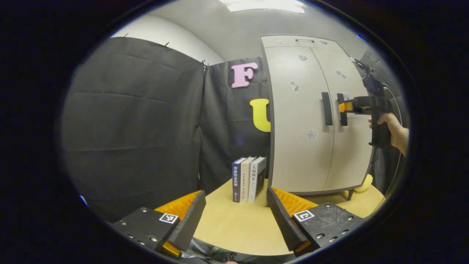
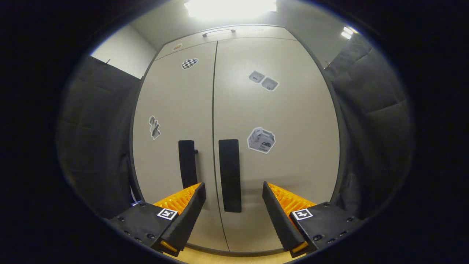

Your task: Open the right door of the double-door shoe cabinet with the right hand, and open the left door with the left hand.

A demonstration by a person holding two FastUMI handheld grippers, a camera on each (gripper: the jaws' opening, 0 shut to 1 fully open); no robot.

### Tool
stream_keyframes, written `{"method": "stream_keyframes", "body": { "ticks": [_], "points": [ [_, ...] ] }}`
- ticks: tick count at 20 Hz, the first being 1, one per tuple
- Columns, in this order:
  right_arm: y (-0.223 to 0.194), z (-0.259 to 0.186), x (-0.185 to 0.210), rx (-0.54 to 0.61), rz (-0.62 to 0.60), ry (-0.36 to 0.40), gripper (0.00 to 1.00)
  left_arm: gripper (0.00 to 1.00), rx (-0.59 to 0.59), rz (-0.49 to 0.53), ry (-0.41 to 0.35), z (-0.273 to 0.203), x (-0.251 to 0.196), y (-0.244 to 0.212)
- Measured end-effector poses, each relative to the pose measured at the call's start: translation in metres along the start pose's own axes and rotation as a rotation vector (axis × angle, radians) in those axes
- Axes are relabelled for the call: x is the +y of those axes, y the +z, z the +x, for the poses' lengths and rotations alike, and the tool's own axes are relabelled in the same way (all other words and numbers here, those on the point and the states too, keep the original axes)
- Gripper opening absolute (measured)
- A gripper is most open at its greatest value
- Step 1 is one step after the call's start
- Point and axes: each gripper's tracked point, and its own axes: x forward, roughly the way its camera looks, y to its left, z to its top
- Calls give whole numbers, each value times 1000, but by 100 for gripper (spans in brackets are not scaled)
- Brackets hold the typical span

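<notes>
Fingers of right gripper (image 2: pixel 233 192) spread apart, straddling right door handle (image 2: pixel 230 175) w/o clamping; left gripper (image 1: pixel 235 205) fingers likewise apart, well back over tabletop (image 1: pixel 234 223); both shoe cabinet (image 1: pixel 311 121) doors shut; step: right-door grasp; next: close on handle, pull.

Both views are sharp but bent at the edges by fisheye. A ceiling light (image 2: pixel 231 7) glares white above the shoe cabinet (image 2: pixel 285 121); the black cloth walls (image 1: pixel 132 121) stay dim, shadows soft.
</notes>
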Motion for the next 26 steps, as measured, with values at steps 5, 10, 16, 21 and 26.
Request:
{"method": "stream_keyframes", "body": {
  "ticks": [5,10,16,21,26],
  "points": [
    [4,23,0,16,1,-18,87,95,7,2,23,-4,12,-3],
    [3,38,6,48,-15,-17,56,100,9,2,38,-3,20,-2],
    [4,39,6,58,-26,-37,33,100,-12,20,44,-2,23,5],
    [1,34,7,103,-19,-8,14,98,-25,21,23,0,17,12],
    [2,16,6,122,9,25,14,100,-48,28,-12,0,6,20]
  ]
}}
